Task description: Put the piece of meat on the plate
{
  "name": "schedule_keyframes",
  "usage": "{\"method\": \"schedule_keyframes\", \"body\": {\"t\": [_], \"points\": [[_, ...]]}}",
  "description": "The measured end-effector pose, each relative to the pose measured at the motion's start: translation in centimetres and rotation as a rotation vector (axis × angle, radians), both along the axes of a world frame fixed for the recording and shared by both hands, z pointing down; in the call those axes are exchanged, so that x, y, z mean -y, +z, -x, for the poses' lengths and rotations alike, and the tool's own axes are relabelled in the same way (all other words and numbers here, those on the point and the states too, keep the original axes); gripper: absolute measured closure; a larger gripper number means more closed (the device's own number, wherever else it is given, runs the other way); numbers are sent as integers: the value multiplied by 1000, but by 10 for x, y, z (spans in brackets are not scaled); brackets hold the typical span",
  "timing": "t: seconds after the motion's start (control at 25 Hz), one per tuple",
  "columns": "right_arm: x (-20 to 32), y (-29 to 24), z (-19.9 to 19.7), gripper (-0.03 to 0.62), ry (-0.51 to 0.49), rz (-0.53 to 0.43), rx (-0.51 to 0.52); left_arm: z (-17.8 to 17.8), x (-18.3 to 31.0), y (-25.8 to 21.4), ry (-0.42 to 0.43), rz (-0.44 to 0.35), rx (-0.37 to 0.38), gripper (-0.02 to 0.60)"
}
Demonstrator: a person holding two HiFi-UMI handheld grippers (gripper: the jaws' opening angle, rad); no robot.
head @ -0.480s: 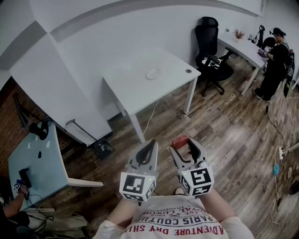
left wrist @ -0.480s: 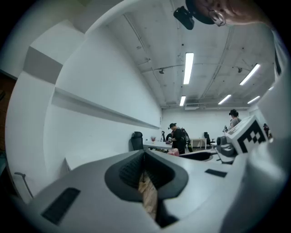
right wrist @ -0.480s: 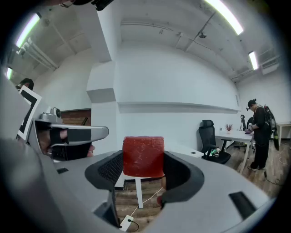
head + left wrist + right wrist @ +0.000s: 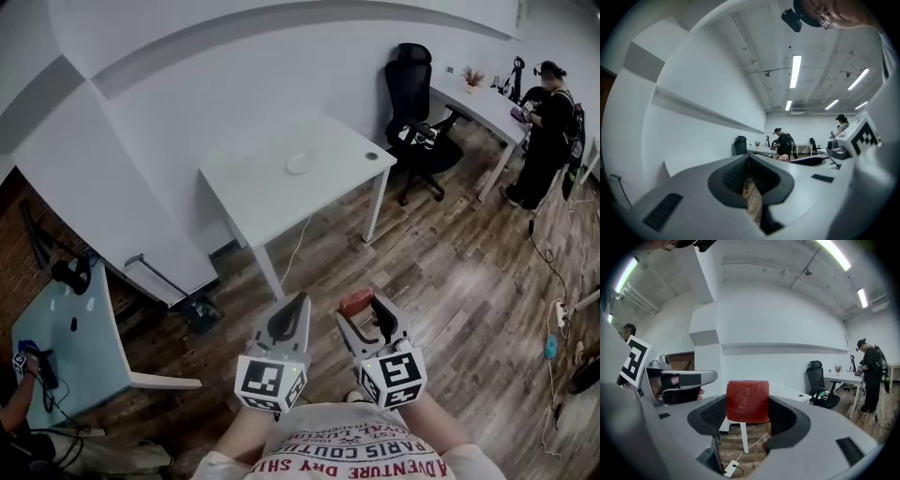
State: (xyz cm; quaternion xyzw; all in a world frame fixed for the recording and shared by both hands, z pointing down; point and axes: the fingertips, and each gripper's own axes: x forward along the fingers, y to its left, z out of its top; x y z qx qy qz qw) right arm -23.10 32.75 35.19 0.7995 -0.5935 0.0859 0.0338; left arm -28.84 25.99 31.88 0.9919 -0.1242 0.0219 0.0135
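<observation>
My right gripper [image 4: 361, 306] is shut on the piece of meat [image 4: 356, 302], a red block clamped between the jaw tips above the wooden floor. In the right gripper view the meat [image 4: 747, 401] fills the gap between the jaws. My left gripper [image 4: 297, 302] is held beside it, shut with nothing in it; its tips meet in the left gripper view [image 4: 749, 159]. The plate [image 4: 300, 164], small and white, lies on the white table [image 4: 262, 202] some way ahead of both grippers.
A black office chair [image 4: 417, 89] stands right of the table. A person [image 4: 548, 122] stands at a desk [image 4: 483, 103] at the far right. A light-blue desk [image 4: 66, 328] is at the left. Cables and a power strip [image 4: 562, 309] lie on the floor.
Both grippers sit a little lower in the head view, still side by side. The meat stays gripped in the right one. The table and chair have shifted slightly left in the picture.
</observation>
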Motion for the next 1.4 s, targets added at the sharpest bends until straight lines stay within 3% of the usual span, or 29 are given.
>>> {"method": "schedule_keyframes", "body": {"t": [0.4,0.68,1.08,1.4], "points": [[-47,9,-71,315,-50,13,9,-62,-39,18,-43,44,-8,574],[-57,21,-106,315,-84,40,17,-84,-42,26,-97,73,13,575],[1,31,-150,315,-86,71,28,-141,23,30,-73,101,4,574],[105,20,-209,315,-30,81,30,-204,134,19,-21,106,-7,574]]}}
